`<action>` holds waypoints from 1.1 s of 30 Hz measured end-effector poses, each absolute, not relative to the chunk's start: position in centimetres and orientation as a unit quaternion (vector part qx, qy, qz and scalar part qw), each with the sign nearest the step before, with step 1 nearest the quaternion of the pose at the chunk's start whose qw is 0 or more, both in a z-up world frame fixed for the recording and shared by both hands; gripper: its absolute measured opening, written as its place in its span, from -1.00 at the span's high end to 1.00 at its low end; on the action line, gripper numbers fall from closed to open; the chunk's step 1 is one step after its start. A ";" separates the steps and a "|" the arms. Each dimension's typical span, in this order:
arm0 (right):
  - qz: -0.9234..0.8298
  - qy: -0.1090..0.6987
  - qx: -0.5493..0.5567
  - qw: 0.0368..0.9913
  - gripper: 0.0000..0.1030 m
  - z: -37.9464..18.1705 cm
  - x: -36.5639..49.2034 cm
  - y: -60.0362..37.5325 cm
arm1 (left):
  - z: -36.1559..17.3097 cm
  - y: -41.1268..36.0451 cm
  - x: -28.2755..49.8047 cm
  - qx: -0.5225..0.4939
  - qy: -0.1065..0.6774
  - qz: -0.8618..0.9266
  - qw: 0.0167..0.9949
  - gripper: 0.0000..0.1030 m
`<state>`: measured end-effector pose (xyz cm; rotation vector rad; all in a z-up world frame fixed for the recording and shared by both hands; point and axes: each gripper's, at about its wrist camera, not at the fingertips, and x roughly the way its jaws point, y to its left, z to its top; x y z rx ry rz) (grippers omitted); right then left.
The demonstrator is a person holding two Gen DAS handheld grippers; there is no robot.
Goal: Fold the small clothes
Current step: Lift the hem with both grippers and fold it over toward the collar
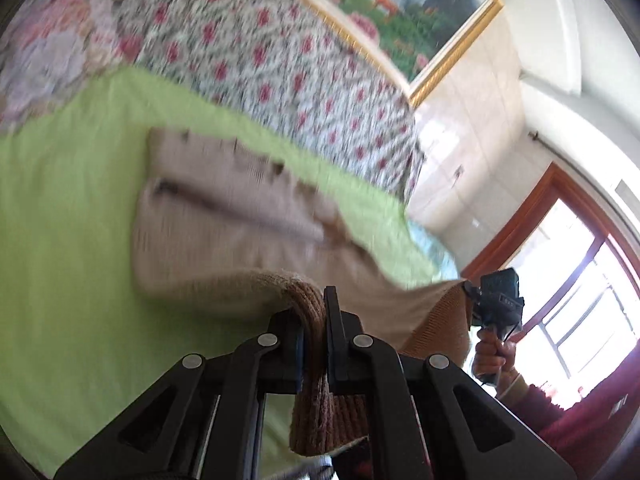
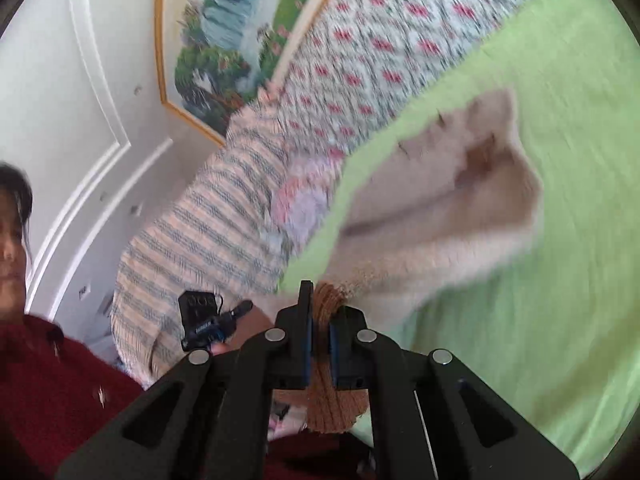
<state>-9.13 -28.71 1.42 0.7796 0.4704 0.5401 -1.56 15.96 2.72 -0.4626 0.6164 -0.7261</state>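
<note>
Garment (image 1: 224, 216): small beige knit piece with a brown ribbed hem, lying mid-sheet on the green bedsheet (image 1: 60, 240), its near edge lifted clear. Left gripper (image 1: 314, 320): clamped on one corner of the ribbed hem. Right gripper (image 2: 320, 316): clamped on the other hem corner. Step in hand, as judged: first fold, hem raised ready to carry over the body. Next move calls for both corners travelling level and together toward the sheet's far edge, then laying down square. Surroundings: floral quilt (image 1: 280, 60), striped pillow (image 2: 200, 232), framed landscape picture (image 1: 420, 8).
</note>
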 end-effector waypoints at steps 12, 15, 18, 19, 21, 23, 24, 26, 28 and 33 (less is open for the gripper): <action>0.158 0.229 0.404 0.871 0.86 2.5 9.4 -36.8 | 5.8 14.8 20.2 -0.245 0.262 -0.295 0.886 0.88; 0.120 0.261 0.411 0.865 0.86 0.5 13.6 -38.2 | 3.6 14.5 25.5 -0.242 0.290 -0.272 0.885 0.88; 0.076 0.300 0.398 0.864 0.86 -1.9 16.9 -38.9 | 0.4 14.1 30.0 -0.239 0.327 -0.250 0.880 0.88; 0.062 0.311 0.400 0.860 0.86 -2.8 17.7 -39.2 | -0.4 13.9 30.9 -0.235 0.336 -0.244 0.879 0.87; 0.034 0.331 0.401 0.853 0.82 -4.6 18.7 -39.6 | -2.4 13.4 32.9 -0.226 0.362 -0.225 0.876 0.86; 0.014 0.353 0.406 0.843 0.79 -5.9 19.3 -40.0 | -4.0 13.1 33.9 -0.219 0.385 -0.212 0.871 0.80; 0.008 0.357 0.408 0.840 0.78 -6.3 19.4 -40.1 | -4.8 13.0 34.2 -0.219 0.398 -0.207 0.867 0.78; 0.000 0.348 0.411 0.843 0.72 -6.0 18.3 -40.2 | -5.0 13.2 33.7 -0.224 0.400 -0.209 0.864 0.54; -0.008 0.327 0.394 0.859 0.63 -4.5 16.2 -39.9 | -4.4 13.3 31.8 -0.218 0.394 -0.213 0.867 0.30; 0.085 0.332 0.309 0.887 0.60 -1.9 13.6 -34.3 | -3.4 10.6 25.0 -0.180 0.397 -0.267 0.860 -0.04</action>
